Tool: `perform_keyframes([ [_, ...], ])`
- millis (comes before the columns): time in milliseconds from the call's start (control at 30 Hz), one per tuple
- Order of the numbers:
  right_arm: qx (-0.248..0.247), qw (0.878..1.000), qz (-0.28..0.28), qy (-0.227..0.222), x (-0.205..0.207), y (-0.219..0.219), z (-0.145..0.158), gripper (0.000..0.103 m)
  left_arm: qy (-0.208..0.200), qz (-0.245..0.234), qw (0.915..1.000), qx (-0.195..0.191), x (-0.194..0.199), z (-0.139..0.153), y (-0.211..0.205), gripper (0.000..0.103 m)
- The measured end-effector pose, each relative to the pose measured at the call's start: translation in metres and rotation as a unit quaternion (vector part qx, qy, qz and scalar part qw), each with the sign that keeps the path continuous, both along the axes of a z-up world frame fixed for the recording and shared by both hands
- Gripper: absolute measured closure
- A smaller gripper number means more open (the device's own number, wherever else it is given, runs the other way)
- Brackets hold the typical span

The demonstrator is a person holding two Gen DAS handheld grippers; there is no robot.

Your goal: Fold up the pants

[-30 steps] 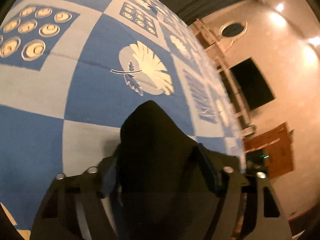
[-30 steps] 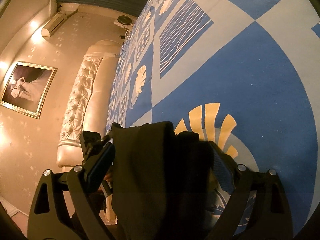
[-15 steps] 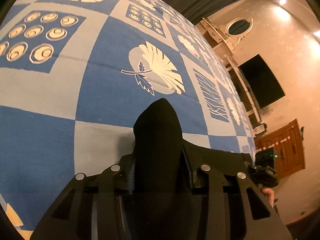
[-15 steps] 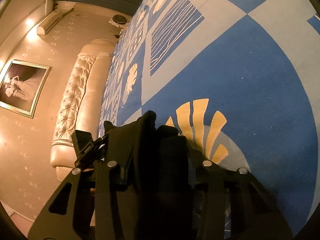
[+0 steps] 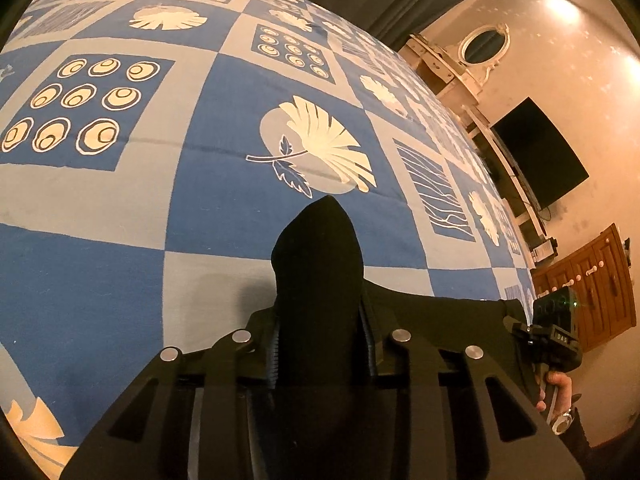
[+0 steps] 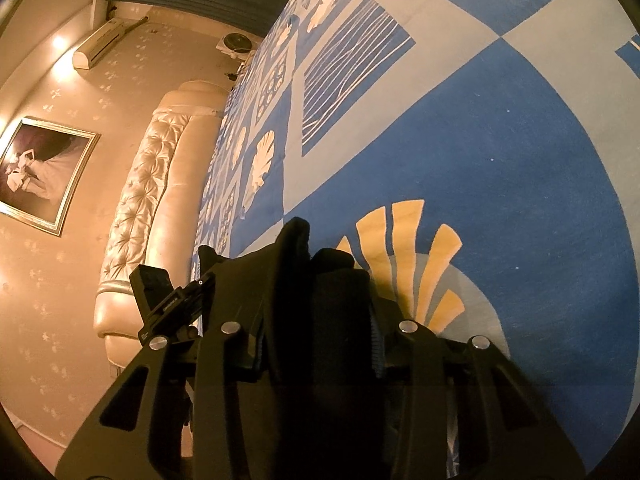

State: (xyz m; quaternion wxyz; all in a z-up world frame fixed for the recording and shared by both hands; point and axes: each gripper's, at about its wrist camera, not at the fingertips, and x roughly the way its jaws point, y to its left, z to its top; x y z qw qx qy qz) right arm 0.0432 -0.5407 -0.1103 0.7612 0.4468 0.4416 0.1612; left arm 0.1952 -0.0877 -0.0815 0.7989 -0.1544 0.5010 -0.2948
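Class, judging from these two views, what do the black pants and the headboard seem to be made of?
Pants: probably soft matte knit or fleece; they bunch limply in the left gripper and give no shine.
Headboard: seemingly cream leather or vinyl; button-tufted, with a glossy sheen.

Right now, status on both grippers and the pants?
Left gripper shut on pants. Right gripper shut on pants too. Cloth bunched, lifted over the bedspread. Nothing in the way.

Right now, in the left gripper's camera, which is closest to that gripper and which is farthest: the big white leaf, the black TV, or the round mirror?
1. The big white leaf on the bedspread, just ahead of the left gripper that pinches the black pants.
2. The black TV, on the right wall.
3. The round mirror, far off, upper right.
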Motion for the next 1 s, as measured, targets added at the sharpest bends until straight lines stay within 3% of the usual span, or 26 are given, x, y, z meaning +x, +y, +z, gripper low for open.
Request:
perform_keyframes([
  [1000,0.025,0.999,0.032,-0.003,0.060,0.061,-0.005,0.069,0.019,0.035,0.9992,0.004,0.040,0.001,0.069,0.073],
])
